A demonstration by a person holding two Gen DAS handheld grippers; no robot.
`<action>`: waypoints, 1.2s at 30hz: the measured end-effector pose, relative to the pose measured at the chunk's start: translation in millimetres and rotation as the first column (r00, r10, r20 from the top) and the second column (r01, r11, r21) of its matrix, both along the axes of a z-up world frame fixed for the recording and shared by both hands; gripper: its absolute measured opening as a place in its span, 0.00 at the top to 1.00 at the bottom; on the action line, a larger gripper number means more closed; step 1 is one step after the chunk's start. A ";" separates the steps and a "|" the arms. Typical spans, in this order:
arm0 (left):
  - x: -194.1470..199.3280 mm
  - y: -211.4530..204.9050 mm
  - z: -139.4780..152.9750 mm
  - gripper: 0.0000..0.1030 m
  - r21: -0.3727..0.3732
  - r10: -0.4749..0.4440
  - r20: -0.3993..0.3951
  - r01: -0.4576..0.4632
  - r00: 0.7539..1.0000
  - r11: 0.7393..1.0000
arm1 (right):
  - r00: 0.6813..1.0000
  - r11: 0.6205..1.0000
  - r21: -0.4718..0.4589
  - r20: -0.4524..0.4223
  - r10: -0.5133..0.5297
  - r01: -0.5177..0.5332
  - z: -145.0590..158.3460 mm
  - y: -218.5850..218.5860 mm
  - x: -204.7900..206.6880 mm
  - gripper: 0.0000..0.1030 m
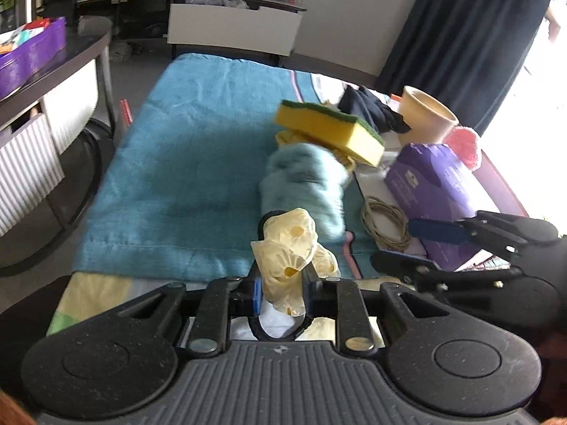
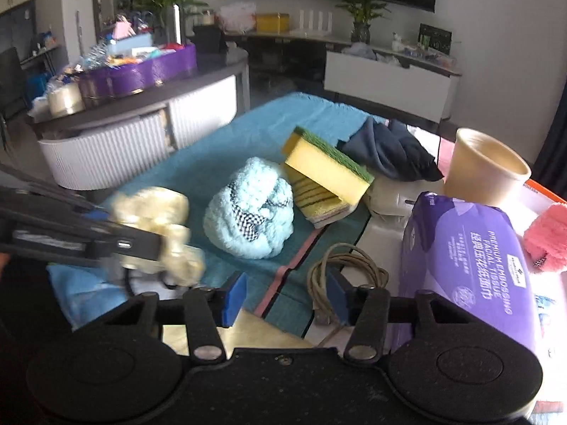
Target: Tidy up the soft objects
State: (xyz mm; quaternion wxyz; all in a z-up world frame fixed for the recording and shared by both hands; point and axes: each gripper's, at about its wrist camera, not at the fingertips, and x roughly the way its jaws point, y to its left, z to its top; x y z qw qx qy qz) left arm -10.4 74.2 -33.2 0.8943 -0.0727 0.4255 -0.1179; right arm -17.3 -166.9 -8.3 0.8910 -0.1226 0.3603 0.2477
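Observation:
My left gripper (image 1: 282, 292) is shut on a crumpled pale yellow cloth (image 1: 290, 248) and holds it above the blue towel (image 1: 184, 163); the same cloth shows blurred in the right wrist view (image 2: 156, 226). My right gripper (image 2: 285, 295) is open and empty, over the towel's near edge beside a coiled cord (image 2: 345, 269). A light blue fluffy cloth (image 2: 250, 209) lies ahead, also in the left wrist view (image 1: 304, 184). A yellow and green sponge (image 2: 327, 168) leans on a stack of striped cloths (image 2: 319, 200). A dark navy garment (image 2: 389, 154) lies behind.
A purple tissue pack (image 2: 467, 265), a cream cup (image 2: 485, 170) and a pink fluffy cloth (image 2: 547, 237) sit at the right. A curved sideboard with a purple tray (image 2: 141, 71) stands to the left. The right gripper shows at the right in the left wrist view (image 1: 418, 244).

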 end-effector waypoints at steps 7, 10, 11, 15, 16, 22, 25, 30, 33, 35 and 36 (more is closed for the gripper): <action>0.4 10.7 1.0 0.77 -0.014 0.035 0.008 -0.035 0.999 0.999 | 0.998 0.998 -0.046 -0.041 -0.047 0.046 -19.9 8.0 21.2 0.60; 1.0 10.8 -0.1 0.77 -0.021 0.036 0.005 -0.036 0.999 0.999 | 0.994 0.994 -0.057 -0.045 -0.100 0.098 -22.8 5.2 28.6 0.63; 0.8 11.0 0.0 0.77 -0.023 0.034 0.006 -0.033 0.999 0.999 | 0.993 0.994 -0.040 -0.048 -0.104 0.103 -23.0 2.8 29.7 0.63; 1.9 13.8 -1.7 0.77 -0.031 0.042 0.006 -0.042 0.999 0.999 | 0.991 0.995 -0.030 -0.097 -0.097 0.094 -29.7 3.1 31.1 0.68; 2.3 14.2 -1.8 0.77 -0.033 0.045 0.006 -0.045 0.999 0.998 | 0.990 0.995 -0.013 -0.108 -0.095 0.094 -29.5 1.7 30.5 0.74; 3.0 12.7 0.3 0.77 -0.034 0.052 0.013 -0.052 0.999 0.998 | 0.995 0.995 0.062 -0.070 -0.070 0.074 -13.8 -4.4 9.8 0.82; 4.0 11.2 3.8 0.77 -0.033 0.060 0.022 -0.059 0.998 0.998 | 0.997 0.991 0.120 -0.036 -0.062 0.066 2.8 -7.7 1.6 0.83; 6.6 2.8 15.1 0.77 -0.032 0.054 0.053 -0.052 0.997 0.998 | 0.997 0.971 0.228 0.007 -0.079 0.075 31.5 -15.7 -4.5 0.83; 10.8 -5.0 25.8 0.77 -0.023 0.053 0.081 -0.051 0.995 0.998 | 0.995 0.963 0.261 0.052 -0.090 0.073 49.5 -16.5 -4.4 0.83; 14.4 -9.9 34.1 0.77 -0.014 0.051 0.102 -0.050 0.993 0.999 | 0.992 0.961 0.266 0.081 -0.095 0.070 60.0 -15.4 -0.5 0.83; 15.9 -12.1 37.2 0.77 -0.007 0.051 0.111 -0.050 0.993 0.999 | 0.991 0.960 0.270 0.090 -0.099 0.071 63.1 -16.3 -0.6 0.83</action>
